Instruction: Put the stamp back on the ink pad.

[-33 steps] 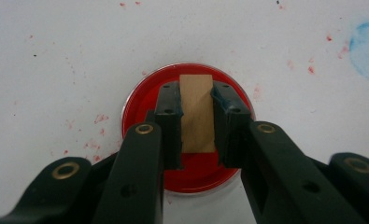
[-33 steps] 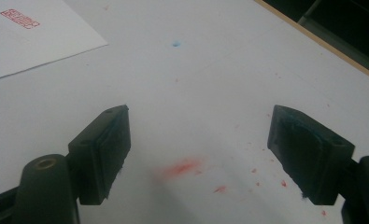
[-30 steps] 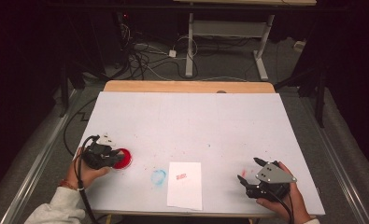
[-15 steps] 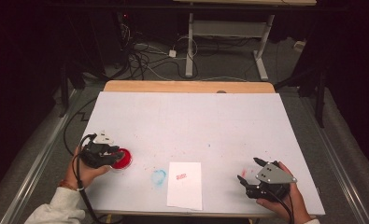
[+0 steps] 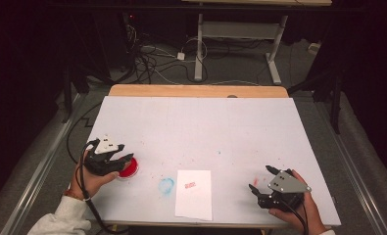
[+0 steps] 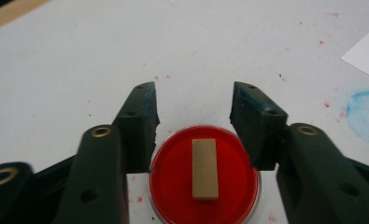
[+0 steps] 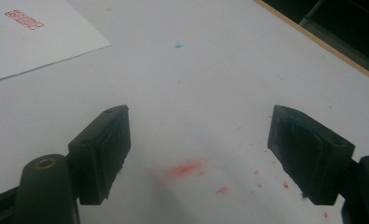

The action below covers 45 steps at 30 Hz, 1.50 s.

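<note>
Paper (image 5: 194,194) stamped red at near edge, right gripper (image 5: 263,182) beside it with jaws wide apart and empty, left gripper (image 6: 194,109) parted over red dish (image 6: 205,175) holding tan block (image 6: 205,168), gripping nothing.

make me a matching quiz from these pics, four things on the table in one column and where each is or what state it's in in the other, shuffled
Things:
1. wooden stamp
2. paper
3. blue ring stain
4. right gripper

Places or states:
A. open over bare table, holding nothing
B. lying in the red ink pad
C. carries a red stamp mark
D. on the table just left of the paper

Pairs: 1-B, 2-C, 3-D, 4-A
</note>
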### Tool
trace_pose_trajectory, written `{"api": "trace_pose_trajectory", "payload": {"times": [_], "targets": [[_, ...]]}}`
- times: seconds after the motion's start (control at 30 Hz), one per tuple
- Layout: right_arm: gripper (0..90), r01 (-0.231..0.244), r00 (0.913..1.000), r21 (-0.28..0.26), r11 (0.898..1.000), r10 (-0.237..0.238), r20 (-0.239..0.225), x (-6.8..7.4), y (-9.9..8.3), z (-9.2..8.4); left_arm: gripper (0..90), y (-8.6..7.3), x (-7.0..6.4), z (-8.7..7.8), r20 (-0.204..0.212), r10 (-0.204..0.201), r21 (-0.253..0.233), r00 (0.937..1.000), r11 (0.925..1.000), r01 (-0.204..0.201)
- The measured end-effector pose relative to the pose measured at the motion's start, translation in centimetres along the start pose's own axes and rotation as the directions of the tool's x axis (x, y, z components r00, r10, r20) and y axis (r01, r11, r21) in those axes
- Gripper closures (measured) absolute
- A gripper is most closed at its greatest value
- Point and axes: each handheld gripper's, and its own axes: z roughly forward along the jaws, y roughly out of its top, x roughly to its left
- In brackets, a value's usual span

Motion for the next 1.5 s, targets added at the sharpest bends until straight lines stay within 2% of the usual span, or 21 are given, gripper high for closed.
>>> {"api": "trace_pose_trajectory", "payload": {"times": [0.17,0.3,0.43,0.47,0.53,0.6,0.67,0.73,0.93,0.97,1.2,1.27,1.4,1.5], "targets": [[21.8,-0.001,1.0000,0.001,1.000,0.001,-0.001,0.0,0.0,0.0,32.9,0.4,-0.8,-0.1,-0.019,0.015,-0.064,0.9997,0.9978,-0.016],[21.7,-0.002,1.0000,0.000,1.000,0.002,-0.001,0.0,0.0,0.0,21.4,0.7,-1.5,0.0,-0.029,0.027,-0.084,0.9992,0.9960,-0.029],[21.8,-0.002,1.0000,-0.002,1.000,0.002,0.000,0.0,0.0,0.0,17.3,1.0,-2.2,-0.1,-0.036,0.041,-0.141,0.9985,0.9889,-0.045],[21.8,-0.004,1.0000,-0.002,1.000,0.004,0.001,0.0,0.0,0.0,17.3,1.1,-2.3,-0.2,-0.041,0.053,-0.165,0.9978,0.9845,-0.059],[21.8,-0.006,1.0000,-0.003,1.000,0.006,0.002,0.0,0.0,0.0,17.1,1.2,-2.5,-0.3,-0.032,0.049,-0.184,0.9983,0.9814,-0.054],[21.8,-0.006,1.0000,-0.004,1.000,0.006,0.002,0.0,0.0,-0.1,16.4,1.2,-2.7,-0.3,-0.040,0.047,-0.208,0.9981,0.9767,-0.054],[21.8,-0.007,1.0000,-0.006,1.000,0.007,0.002,0.0,0.0,-0.1,16.3,1.3,-2.9,-0.4,-0.038,0.058,-0.223,0.9976,0.9726,-0.065],[21.8,-0.009,1.0000,-0.007,1.000,0.009,0.003,0.0,0.0,-0.1,16.3,1.4,-3.2,-0.5,-0.032,0.060,-0.249,0.9977,0.9662,-0.066],[21.7,-0.012,0.9999,-0.014,1.000,0.012,0.003,0.0,0.1,-0.2,16.3,1.8,-4.3,-0.7,-0.053,0.083,-0.260,0.9951,0.9610,-0.094],[21.8,-0.008,1.0000,-0.015,1.000,0.008,0.001,0.0,0.2,-0.2,16.4,1.8,-4.5,-0.8,-0.048,0.075,-0.256,0.9960,0.9629,-0.085],[21.8,-0.011,0.9999,-0.025,1.000,0.011,0.002,0.0,0.3,-0.4,16.4,1.6,-5.6,-1.1,-0.058,0.110,-0.278,0.9922,0.9528,-0.122],[21.7,-0.013,0.9999,-0.028,1.000,0.013,0.003,0.0,0.3,-0.4,16.4,1.5,-5.8,-1.2,-0.055,0.119,-0.277,0.9914,0.9522,-0.129],[21.7,-0.009,1.0000,-0.029,1.000,0.010,0.001,0.1,0.4,-0.4,16.3,0.9,-6.2,-1.2,-0.061,0.111,-0.272,0.9919,0.9542,-0.124],[21.7,-0.009,1.0000,-0.031,0.999,0.009,0.001,0.2,0.5,-0.4,16.3,0.5,-6.5,-1.2,-0.071,0.131,-0.265,0.9889,0.9532,-0.145]]}}
